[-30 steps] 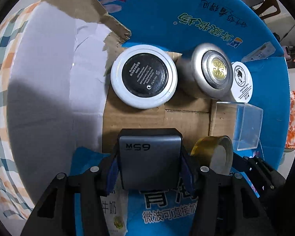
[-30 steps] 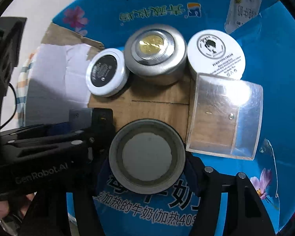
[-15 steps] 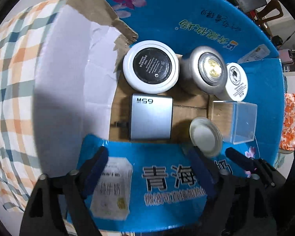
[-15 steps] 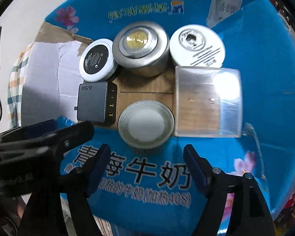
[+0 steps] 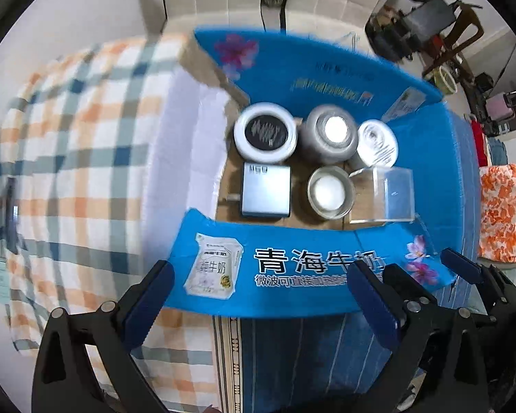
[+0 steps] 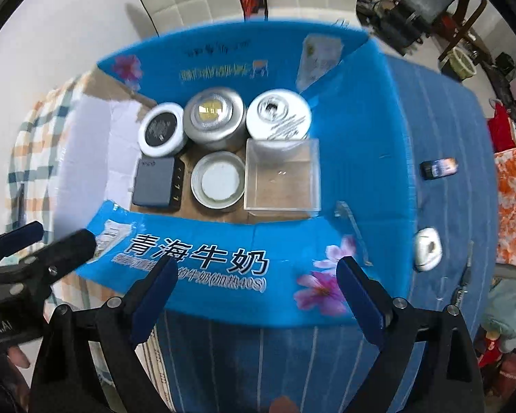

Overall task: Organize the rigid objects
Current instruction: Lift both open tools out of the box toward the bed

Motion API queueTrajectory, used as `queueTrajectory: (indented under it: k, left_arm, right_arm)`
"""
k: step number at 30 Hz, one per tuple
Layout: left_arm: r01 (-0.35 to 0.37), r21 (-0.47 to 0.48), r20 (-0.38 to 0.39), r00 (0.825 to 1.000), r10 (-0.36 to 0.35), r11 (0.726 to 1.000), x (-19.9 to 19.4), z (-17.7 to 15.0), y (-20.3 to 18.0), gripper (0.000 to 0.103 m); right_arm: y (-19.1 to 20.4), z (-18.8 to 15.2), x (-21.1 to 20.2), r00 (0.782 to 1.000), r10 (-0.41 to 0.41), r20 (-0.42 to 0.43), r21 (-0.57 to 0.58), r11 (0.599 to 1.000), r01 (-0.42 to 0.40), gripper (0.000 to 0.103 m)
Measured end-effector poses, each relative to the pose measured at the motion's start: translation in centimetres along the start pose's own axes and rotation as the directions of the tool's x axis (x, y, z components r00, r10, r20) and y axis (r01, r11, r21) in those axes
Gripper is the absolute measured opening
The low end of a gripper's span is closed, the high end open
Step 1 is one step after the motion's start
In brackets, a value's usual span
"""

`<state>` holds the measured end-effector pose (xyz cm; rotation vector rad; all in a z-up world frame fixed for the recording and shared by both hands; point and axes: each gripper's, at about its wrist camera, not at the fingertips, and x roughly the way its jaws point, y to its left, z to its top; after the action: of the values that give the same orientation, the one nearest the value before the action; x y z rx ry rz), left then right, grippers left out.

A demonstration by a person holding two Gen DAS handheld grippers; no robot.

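A blue milk carton box [image 5: 426,158] stands open below me, and both grippers hang above its near flap. On its floor lie a grey charger [image 5: 265,189], a round tin [image 5: 330,192] and a clear plastic box [image 5: 383,194]. Behind them stand a black-lidded white jar [image 5: 265,134], a silver tin [image 5: 330,134] and a white jar [image 5: 376,143]. My left gripper [image 5: 258,268] is opening wide with nothing between its fingers. My right gripper [image 6: 258,265] is opening too, also empty, above the charger [image 6: 154,186] and round tin [image 6: 218,182].
The box [image 6: 361,120] sits partly on a checked cloth [image 5: 68,172] and partly on a blue striped cloth [image 6: 440,120]. To its right lie a small dark device [image 6: 438,168], a white case [image 6: 427,247] and a thin metal tool [image 6: 464,275]. Chairs stand behind.
The left gripper let go of the charger and the right let go of the round tin. Both opened and rose out of the box. The two items stay on the box floor.
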<state>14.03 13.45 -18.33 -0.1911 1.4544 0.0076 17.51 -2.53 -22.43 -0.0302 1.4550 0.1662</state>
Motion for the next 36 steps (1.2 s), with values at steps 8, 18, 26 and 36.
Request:
queueTrajectory:
  k: [8, 18, 26, 36]
  left_arm:
    - [-0.04, 0.017, 0.151, 0.988, 0.037, 0.999, -6.2, -1.0, -2.2, 0.103]
    - [-0.051, -0.001, 0.238, 0.97, 0.05, 0.999, -10.9, -2.3, -3.7, 0.103]
    - [-0.031, 0.039, 0.262, 0.965, 0.019, 0.999, -11.7, -2.2, -7.0, 0.103]
    - [0.073, 0.284, 0.144, 0.982, -0.118, 0.956, -4.8, -1.4, -24.1, 0.103]
  right_arm:
    - [-1.3, -2.2, -8.0, 0.994, 0.022, 0.109, 0.014, 1.0, -0.023, 0.095]
    - [-2.1, -3.9, -14.7, 0.983, 0.051, 0.176, -0.015, 0.999, -0.049, 0.095]
    - [-5.8, -4.3, -15.0, 0.977, 0.124, 0.172, 0.04, 0.99, -0.133, 0.095]
    - [-23.7, -7.0, -12.5, 0.99, -0.051, 0.128, 0.34, 0.94, 0.005, 0.095]
